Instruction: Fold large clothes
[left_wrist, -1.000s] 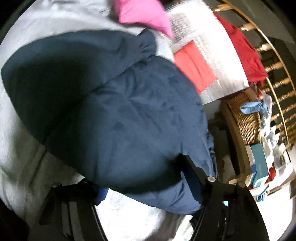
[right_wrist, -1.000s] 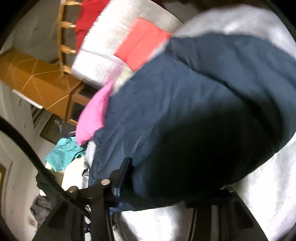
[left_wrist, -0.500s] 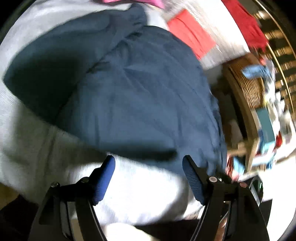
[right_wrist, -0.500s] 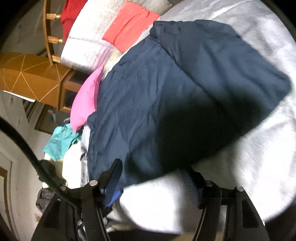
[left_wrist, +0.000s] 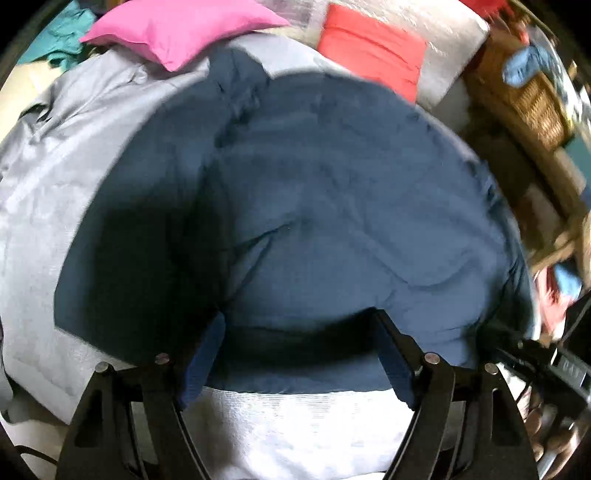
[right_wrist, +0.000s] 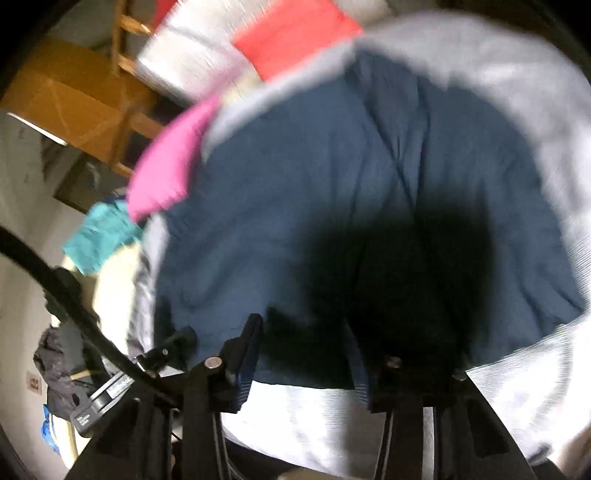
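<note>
A large navy blue garment (left_wrist: 314, 221) lies spread on a grey-covered bed (left_wrist: 55, 192). It also fills the right wrist view (right_wrist: 351, 206). My left gripper (left_wrist: 299, 328) is open, its blue-padded fingers apart over the garment's near hem, with nothing held. My right gripper (right_wrist: 306, 332) is open too, its fingers astride the near edge of the garment where it meets the white cover (right_wrist: 332, 417). The right view is blurred.
A pink pillow (left_wrist: 177, 29) and a red pillow (left_wrist: 373, 55) lie at the head of the bed. A wicker basket (left_wrist: 524, 92) and clutter stand to the right. A teal cloth (right_wrist: 99, 236) and a wooden chair (right_wrist: 74, 103) are at the left.
Both grippers let go of the garment after one second ago, drew back, and now hover open at its near edge. The garment lies flatter on the bed.
</note>
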